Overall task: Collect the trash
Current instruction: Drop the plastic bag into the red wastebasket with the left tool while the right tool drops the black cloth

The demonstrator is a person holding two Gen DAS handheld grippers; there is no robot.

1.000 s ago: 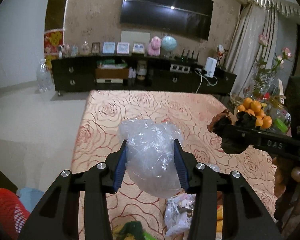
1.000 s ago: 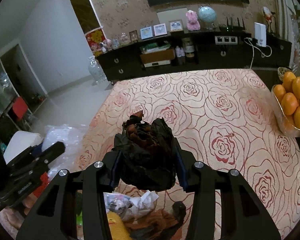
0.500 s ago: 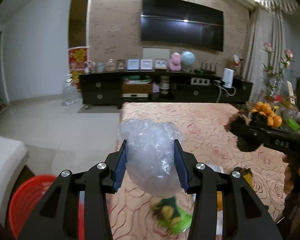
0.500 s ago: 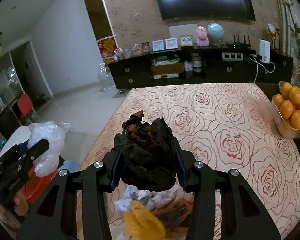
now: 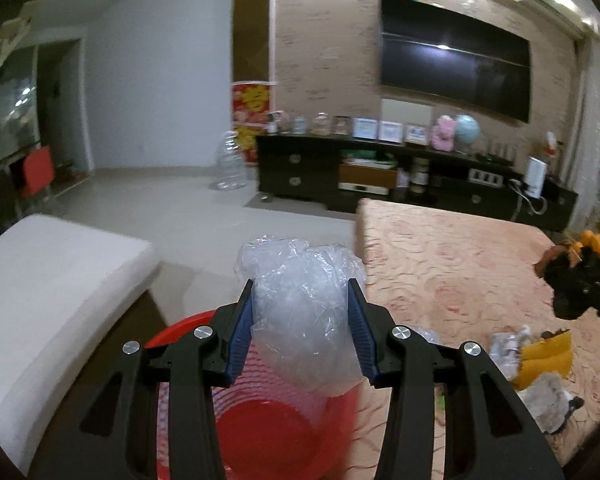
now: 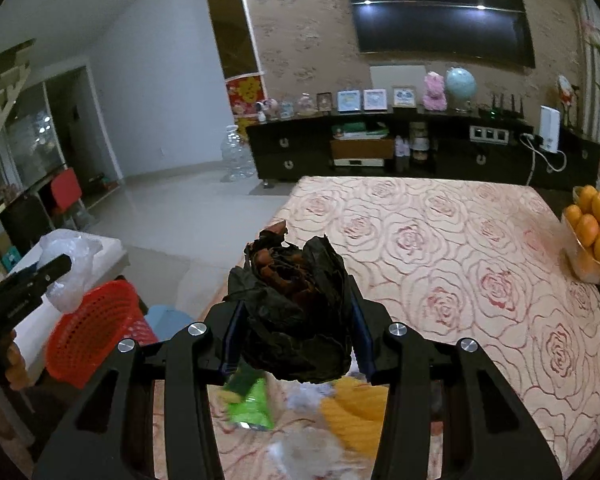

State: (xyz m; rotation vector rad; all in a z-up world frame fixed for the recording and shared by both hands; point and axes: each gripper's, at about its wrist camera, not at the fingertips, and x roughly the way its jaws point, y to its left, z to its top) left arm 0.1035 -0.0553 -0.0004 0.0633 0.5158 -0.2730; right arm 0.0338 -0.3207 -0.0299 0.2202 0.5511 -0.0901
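The bench (image 6: 460, 248), draped in a rose-patterned cloth, is filling most of the right wrist view and the right half of the left wrist view, with a white cushioned seat (image 5: 48, 280) lying off its left edge. A red mesh basket (image 6: 92, 332) is standing on the floor between the seat and the bench, and in the left wrist view its open mouth is lying directly below the left tool (image 5: 300, 320). The left tool is gripping a crumpled clear plastic bag (image 5: 304, 312), both blue pads pressing into its sides, and the bag is hanging over the basket. The right tool (image 6: 296, 320) is clamping a crumpled black plastic bag (image 6: 292, 312) with reddish-brown scraps showing at its top, and is holding it above the near end of the bench. A glass bowl of oranges (image 6: 596, 224) is sitting at the right edge of the bench. Loose trash is lying on the bench under the right tool: a yellow wrapper (image 6: 352, 416), a green wrapper (image 6: 252, 404) and pale crumpled plastic (image 6: 308, 452), all blurred. Part of a hand (image 6: 14, 364) is showing at the left edge of the right wrist view, carrying the left tool.
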